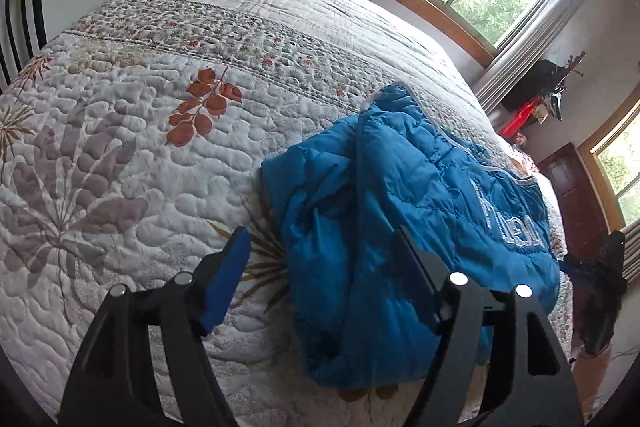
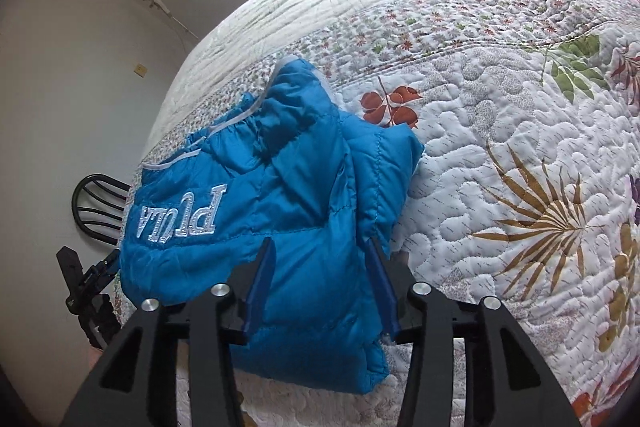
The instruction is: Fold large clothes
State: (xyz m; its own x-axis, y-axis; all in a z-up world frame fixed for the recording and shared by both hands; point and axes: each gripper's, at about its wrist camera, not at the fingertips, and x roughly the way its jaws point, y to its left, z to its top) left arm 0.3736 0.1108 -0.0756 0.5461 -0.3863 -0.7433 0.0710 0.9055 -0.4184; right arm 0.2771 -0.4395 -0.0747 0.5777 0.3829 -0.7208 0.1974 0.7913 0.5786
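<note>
Garment: blue quilted jacket, bunched into a thick, roughly folded bundle, white embroidered lettering facing up.
Location: lies on the bed quilt, near the bed's front edge, between the two grippers.
Left gripper: jaws spread; one blue pad over bare quilt just beside the jacket's edge, the other finger over the jacket. Nothing pinched.
Right gripper: jaws spread, both fingers above the jacket's near portion; pads do not press the fabric. Nothing pinched.
Other gripper in view: the right one shows dark at the right edge of the left wrist view, beside the jacket.
Fold state (judgement): bundle is compact but lumpy; edges uneven, one flap overhangs on the side towards the orange leaf print. Probably late in the fold, or between folds.
Risk 1: puffy filling springs back; with both jaws off, the top layer may creep open.
Risk 2: slick shell on a quilted surface; a sideways push could slide the whole bundle rather than crease it.
Risk 3: a re-grasp on thick layers may catch only the top skin and peel it off the stack.
Risk 4: a low pad could snag the quilt along with the jacket.
</note>
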